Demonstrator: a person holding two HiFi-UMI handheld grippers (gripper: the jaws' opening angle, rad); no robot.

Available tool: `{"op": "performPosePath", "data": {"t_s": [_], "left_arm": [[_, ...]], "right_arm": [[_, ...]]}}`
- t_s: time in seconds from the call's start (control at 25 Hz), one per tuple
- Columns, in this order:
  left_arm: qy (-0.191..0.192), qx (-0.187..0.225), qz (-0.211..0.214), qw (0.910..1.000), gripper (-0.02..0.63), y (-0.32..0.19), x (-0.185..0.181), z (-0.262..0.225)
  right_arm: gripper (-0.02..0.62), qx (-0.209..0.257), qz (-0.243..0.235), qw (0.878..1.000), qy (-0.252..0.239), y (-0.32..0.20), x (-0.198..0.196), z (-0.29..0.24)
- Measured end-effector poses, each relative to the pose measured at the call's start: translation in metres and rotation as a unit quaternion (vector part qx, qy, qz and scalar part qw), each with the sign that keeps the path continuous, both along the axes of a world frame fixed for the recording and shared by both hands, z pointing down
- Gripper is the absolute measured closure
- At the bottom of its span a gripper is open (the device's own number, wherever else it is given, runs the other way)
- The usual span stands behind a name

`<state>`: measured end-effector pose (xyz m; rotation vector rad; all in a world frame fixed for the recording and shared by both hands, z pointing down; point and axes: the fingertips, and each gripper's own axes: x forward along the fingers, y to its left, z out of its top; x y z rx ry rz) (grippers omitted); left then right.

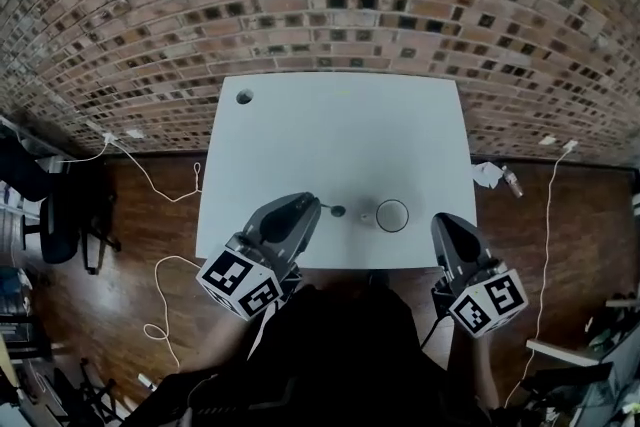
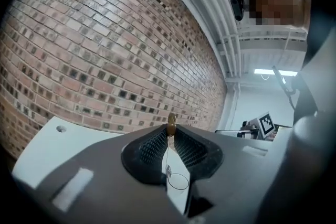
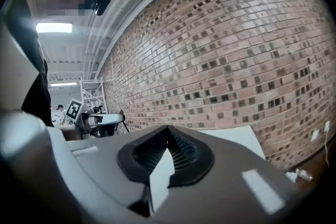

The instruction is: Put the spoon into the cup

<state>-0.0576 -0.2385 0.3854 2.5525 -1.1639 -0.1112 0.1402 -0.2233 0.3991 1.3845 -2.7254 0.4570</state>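
The desk [image 1: 340, 135] carries the cup [image 1: 392, 215] between both tongs. The left tongs [image 1: 317, 203] pinch the spoon [image 1: 338, 211] narrowly at their tips. I would centre it over the rim, tip it down, then release. The right tongs [image 1: 441, 221] are closed and empty.

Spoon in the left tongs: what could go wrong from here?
1. The left tongs pinch the spoon only at their very tips, so it may pivot or slip out.
2. The clear cup stands free near the front edge of the table, with the right tongs away from it; a nudge from the spoon could tip it.
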Motion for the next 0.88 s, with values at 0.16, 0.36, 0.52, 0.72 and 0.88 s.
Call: {"op": "performPosePath", "data": {"t_s": [0.16,0.36,0.52,0.72,0.88], "left_arm": [[-0.023,-0.011,-0.025,0.9994,0.571,-0.018,0.021,0.006],[-0.038,-0.015,-0.062,0.9973,0.571,-0.032,0.044,0.015],[-0.059,-0.021,-0.087,0.9942,0.571,-0.037,0.058,0.017],[-0.045,-0.038,-0.1,0.9932,0.571,-0.043,0.064,0.036],[-0.06,-0.039,-0.063,0.9954,0.571,-0.04,0.077,0.055]], "right_arm": [[0.589,-0.005,-0.037,0.999,-0.003,-0.022,0.014,0.013],[0.589,-0.021,-0.061,0.998,-0.012,-0.041,0.038,0.032],[0.589,-0.02,-0.076,0.997,0.01,-0.047,0.047,0.042],[0.589,-0.022,-0.091,0.995,0.02,-0.056,0.047,0.048],[0.589,-0.024,-0.06,0.997,0.032,-0.062,0.05,0.045]]}}
